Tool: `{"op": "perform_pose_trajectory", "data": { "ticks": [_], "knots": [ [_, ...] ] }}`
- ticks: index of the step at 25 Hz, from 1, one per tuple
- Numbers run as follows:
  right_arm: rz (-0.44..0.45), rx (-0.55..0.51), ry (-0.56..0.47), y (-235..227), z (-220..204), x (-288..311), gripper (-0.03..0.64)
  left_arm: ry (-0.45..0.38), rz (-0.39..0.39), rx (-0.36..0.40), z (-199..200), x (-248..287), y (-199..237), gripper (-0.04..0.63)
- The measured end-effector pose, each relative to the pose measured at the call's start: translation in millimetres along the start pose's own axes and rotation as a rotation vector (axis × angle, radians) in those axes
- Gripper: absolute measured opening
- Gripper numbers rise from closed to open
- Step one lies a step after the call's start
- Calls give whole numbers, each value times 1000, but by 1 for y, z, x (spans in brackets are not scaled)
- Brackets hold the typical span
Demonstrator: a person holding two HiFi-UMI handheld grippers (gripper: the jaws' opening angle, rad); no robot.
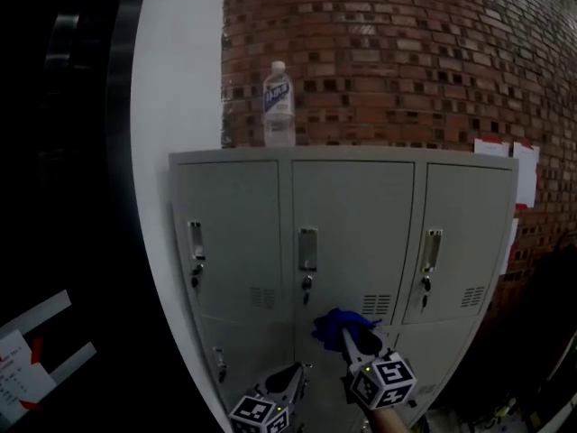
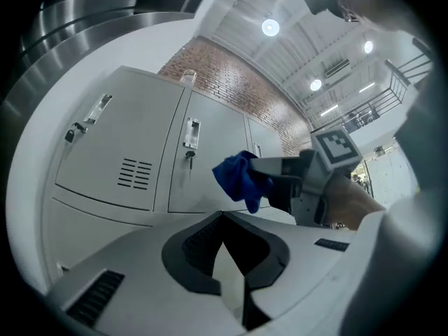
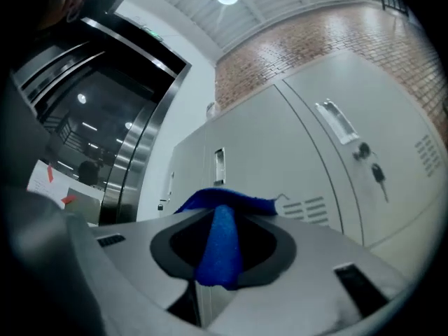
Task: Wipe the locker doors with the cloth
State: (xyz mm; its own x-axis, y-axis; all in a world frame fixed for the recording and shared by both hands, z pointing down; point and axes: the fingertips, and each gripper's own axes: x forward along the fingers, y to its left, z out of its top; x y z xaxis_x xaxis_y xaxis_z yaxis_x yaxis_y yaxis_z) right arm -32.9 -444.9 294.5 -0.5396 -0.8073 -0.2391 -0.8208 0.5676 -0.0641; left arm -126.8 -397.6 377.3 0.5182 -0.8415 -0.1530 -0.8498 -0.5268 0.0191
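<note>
A grey locker bank stands against a brick wall, with three doors across its upper row and more below. Everything here is placed from the middle upper door.

The right gripper reaches up from below that door and is clamped on a blue cloth. In the right gripper view the cloth runs as a folded strip down between the two jaws and spreads out past their tips. The cloth sits at the door's bottom edge, right of the door's lock with its hanging key and left of its vent slots. Whether the cloth actually presses on the metal cannot be told. A hand holds this gripper from below, just under its marker cube.

The left gripper hangs lower, below the door's lower left corner and in front of the bottom row. Its jaws are pressed together at the tips with nothing between them, as the left gripper view shows. That view also catches the right gripper and the cloth off to its right, near the door.

A clear plastic bottle stands upright on top of the lockers, above the door's upper left corner
</note>
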Motion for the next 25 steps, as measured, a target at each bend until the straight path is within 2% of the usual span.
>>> {"op": "perform_pose_trajectory", "data": {
  "ticks": [5,9,13,16,18,20,23,25],
  "knots": [
    [40,-65,-59,6,58,71,100,-21,13,33,27,22,29,-2],
    [31,-169,-120,7,139,133,100,-4,-26,20,31,38,36,-2],
    [-2,-275,-182,20,231,172,100,-3,-6,44,33,42,47,-2],
    [-12,-262,-164,29,271,192,99,5,1,56,29,49,50,-2],
    [-33,-280,-160,32,277,195,98,0,4,63,35,55,54,-2],
    [-51,-310,-172,29,268,190,101,-29,13,69,60,62,66,-2],
    [-57,-305,-161,19,231,176,100,-35,24,90,103,76,90,-2],
    [-55,-286,-132,15,192,165,100,-26,43,92,119,83,100,-2]
  ]
}}
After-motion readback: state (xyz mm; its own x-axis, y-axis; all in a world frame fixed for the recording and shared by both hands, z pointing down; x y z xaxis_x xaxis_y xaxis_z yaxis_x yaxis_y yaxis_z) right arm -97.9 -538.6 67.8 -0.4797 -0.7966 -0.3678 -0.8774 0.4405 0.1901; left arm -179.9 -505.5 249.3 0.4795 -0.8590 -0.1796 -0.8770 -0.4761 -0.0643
